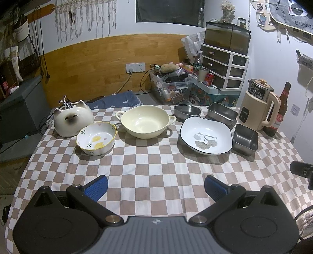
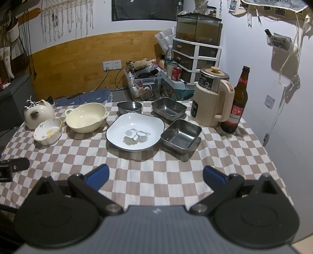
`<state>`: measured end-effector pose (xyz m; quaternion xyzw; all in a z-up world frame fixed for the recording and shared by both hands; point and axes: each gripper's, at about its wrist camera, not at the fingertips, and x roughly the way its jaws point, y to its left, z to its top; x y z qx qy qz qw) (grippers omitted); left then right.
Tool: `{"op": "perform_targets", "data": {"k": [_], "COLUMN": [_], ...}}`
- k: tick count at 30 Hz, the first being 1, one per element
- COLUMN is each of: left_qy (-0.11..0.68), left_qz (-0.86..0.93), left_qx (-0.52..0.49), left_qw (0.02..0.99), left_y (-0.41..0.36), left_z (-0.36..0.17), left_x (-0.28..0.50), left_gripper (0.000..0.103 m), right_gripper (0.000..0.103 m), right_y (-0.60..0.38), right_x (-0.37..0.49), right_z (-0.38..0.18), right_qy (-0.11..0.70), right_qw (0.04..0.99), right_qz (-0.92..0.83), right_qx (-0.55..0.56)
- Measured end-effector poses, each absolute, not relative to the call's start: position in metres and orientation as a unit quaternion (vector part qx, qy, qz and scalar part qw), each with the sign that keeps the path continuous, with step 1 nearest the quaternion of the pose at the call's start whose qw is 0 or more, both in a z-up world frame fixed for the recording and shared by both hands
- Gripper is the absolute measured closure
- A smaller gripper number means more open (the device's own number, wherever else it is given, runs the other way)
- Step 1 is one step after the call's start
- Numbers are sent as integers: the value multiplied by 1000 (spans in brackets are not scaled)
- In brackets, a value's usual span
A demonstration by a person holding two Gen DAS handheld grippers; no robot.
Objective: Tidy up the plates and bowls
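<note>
While both tongs (image 1: 156, 185) (image 2: 155, 175) gape empty, dishes apparently crowd tablecloth's (image 1: 156, 166) far edge

- Lived-in home room, a small dining corner
- Table under a brown-and-white checked tablecloth (image 1: 156, 166) fills centre frame, set with household crockery and a cat-shaped ceramic jar (image 1: 73, 120) at left
- Electric kettle (image 2: 212, 99) and beer bottle (image 2: 237, 103) at the table's right edge
- Upper right: plastic drawer unit (image 1: 225, 66) with a glass tank (image 1: 227, 35) on top, photos pinned to the wall
- Upper left: macramé hanging (image 1: 84, 17) above wood panelling with wall sockets (image 1: 135, 67)
</note>
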<state>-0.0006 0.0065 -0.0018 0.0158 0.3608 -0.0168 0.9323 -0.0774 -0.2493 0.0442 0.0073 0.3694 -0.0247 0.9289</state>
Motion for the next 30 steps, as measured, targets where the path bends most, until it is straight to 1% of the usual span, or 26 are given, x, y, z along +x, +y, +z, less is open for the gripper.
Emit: {"op": "perform_targets", "data": {"k": [30], "left_qy": [363], "left_qz": [-17], "left_qx": [12], "left_qw": [932], "left_y": [7], "left_z": [-3], "left_x": [-1], "left_gripper": [0], "right_gripper": [0], "right_y": [-249], "right_x": [-76], "right_z": [44], "right_qy": [369], "right_qw": [929], "right_qz": [-26], "right_qx": [7]}}
